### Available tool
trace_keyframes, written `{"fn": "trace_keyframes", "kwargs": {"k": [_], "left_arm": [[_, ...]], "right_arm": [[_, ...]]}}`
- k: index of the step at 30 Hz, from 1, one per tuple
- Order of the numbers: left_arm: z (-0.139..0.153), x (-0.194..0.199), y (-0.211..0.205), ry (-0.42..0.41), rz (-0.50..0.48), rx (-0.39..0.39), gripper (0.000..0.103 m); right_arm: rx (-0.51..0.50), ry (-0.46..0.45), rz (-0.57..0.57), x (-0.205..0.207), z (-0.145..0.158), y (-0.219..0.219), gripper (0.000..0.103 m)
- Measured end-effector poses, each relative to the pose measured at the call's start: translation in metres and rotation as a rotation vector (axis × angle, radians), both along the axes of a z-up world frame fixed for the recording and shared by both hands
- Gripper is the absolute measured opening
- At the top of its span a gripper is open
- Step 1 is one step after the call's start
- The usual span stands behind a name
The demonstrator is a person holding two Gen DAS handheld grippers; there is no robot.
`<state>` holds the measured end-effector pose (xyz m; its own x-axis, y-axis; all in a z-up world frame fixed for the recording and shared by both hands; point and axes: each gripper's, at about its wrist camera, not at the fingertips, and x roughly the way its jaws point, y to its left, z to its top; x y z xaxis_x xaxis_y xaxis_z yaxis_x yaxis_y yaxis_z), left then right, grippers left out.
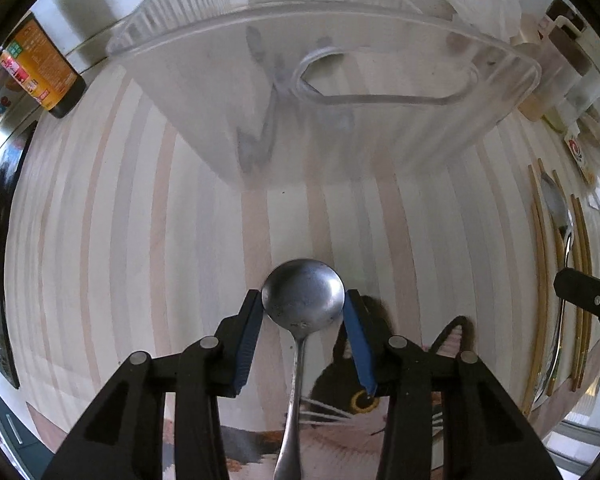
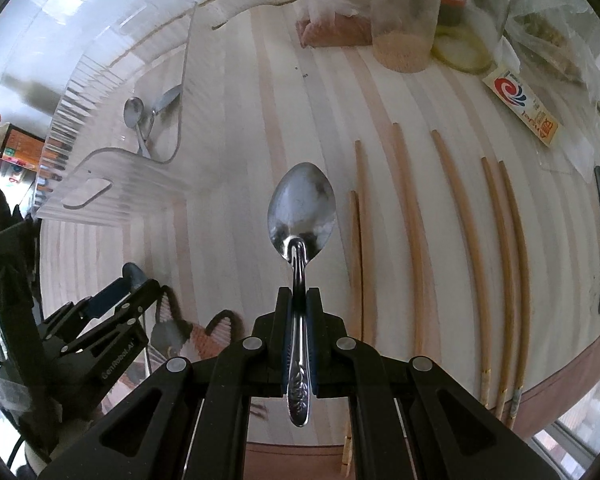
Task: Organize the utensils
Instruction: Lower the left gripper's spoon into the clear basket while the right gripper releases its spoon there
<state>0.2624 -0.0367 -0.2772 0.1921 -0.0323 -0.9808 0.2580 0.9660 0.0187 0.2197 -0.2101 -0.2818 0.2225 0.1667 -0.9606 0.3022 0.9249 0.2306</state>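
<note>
Striped desk (image 1: pixel 140 240): left claw (image 1: pixel 304 304) brackets a round spoon (image 1: pixel 304 296), contact at the bowl uncertain, handle cut off at 6 o'clock. Right claw (image 2: pixel 299 304) is clamped on an oval spoon (image 2: pixel 301 208); chopsticks (image 2: pixel 416 240) lie at 3 o'clock.

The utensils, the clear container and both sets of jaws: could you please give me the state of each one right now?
Left gripper: jaws part open, pads at the sides of the round spoon's bowl.
Round spoon: between the left jaws, handle toward the camera.
Right gripper: shut on the oval spoon's handle.
Oval spoon: gripped, bowl pointing forward.
Chopsticks: lying loose on the table.
Clear container: holds two spoons.
</note>
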Motion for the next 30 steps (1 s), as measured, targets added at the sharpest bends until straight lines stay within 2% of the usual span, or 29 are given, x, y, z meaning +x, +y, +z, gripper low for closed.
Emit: {"fn": "trace_keyframes", "kwargs": {"k": [4, 11, 16, 18, 20, 23, 25, 28, 30], "left_arm": [[0.014, 0.000, 0.009, -0.019, -0.005, -0.018, 0.038], [0.059, -0.019, 0.024, -0.078, -0.004, -0.072, 0.038], [0.095, -0.024, 0.035, -0.148, 0.012, -0.108, 0.038], [0.122, -0.028, 0.041, -0.199, 0.031, -0.141, 0.038], [0.141, -0.021, 0.044, -0.239, 0.044, -0.180, 0.038], [0.193, -0.010, 0.045, -0.310, 0.053, -0.258, 0.038], [0.215, 0.004, 0.045, -0.323, 0.049, -0.307, 0.038], [0.239, 0.038, 0.041, -0.324, 0.042, -0.350, 0.038], [0.241, 0.069, 0.036, -0.329, 0.059, -0.335, 0.039]], "right_arm": [[0.003, -0.012, -0.001, -0.002, 0.006, 0.000, 0.007], [0.009, -0.052, 0.004, -0.003, 0.024, 0.001, 0.007], [0.020, -0.100, 0.002, -0.001, 0.045, 0.002, 0.007], [0.024, -0.124, 0.002, 0.001, 0.056, 0.003, 0.007], [0.034, -0.163, 0.006, 0.004, 0.074, 0.004, 0.007], [0.066, -0.225, 0.020, 0.015, 0.105, 0.006, 0.007], [0.095, -0.266, 0.031, 0.031, 0.128, 0.008, 0.007], [0.127, -0.294, 0.050, 0.067, 0.150, 0.017, 0.007], [0.126, -0.288, 0.072, 0.095, 0.155, 0.021, 0.007]]}}
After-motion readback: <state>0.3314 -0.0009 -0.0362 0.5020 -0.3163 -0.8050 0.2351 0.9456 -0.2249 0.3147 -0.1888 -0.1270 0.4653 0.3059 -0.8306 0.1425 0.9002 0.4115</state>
